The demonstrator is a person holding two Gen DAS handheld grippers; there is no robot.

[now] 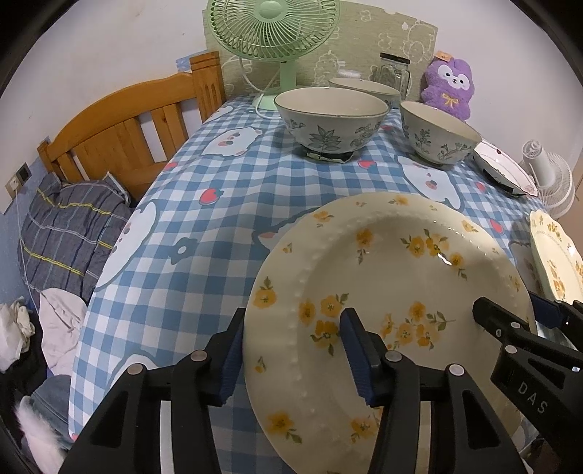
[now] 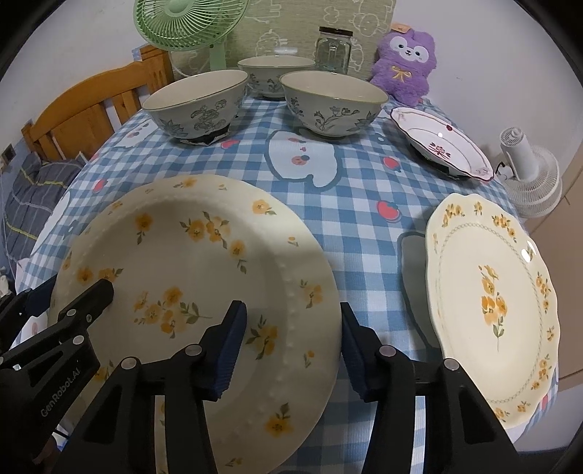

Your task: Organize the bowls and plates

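Note:
A cream plate with yellow flowers (image 1: 382, 262) (image 2: 182, 255) lies at the near edge of the checked table. My left gripper (image 1: 293, 313) straddles its left rim, one finger outside the edge and one over the well; its pads stand clear of the rim. My right gripper (image 2: 291, 305) straddles the right rim the same way, open. A scalloped cream plate (image 2: 492, 291) lies to the right. Three blue-flowered bowls (image 2: 196, 104) (image 2: 331, 105) (image 2: 275, 73) stand at the back, and a small white plate with a pink rim (image 2: 441, 142) rests tilted at the back right.
A green fan (image 1: 273, 32), a glass jar (image 2: 333, 49) and a purple plush toy (image 2: 402, 65) line the far edge. A white fan (image 2: 532, 175) stands off the table's right side. A wooden bed frame (image 1: 120, 138) and bedding lie to the left.

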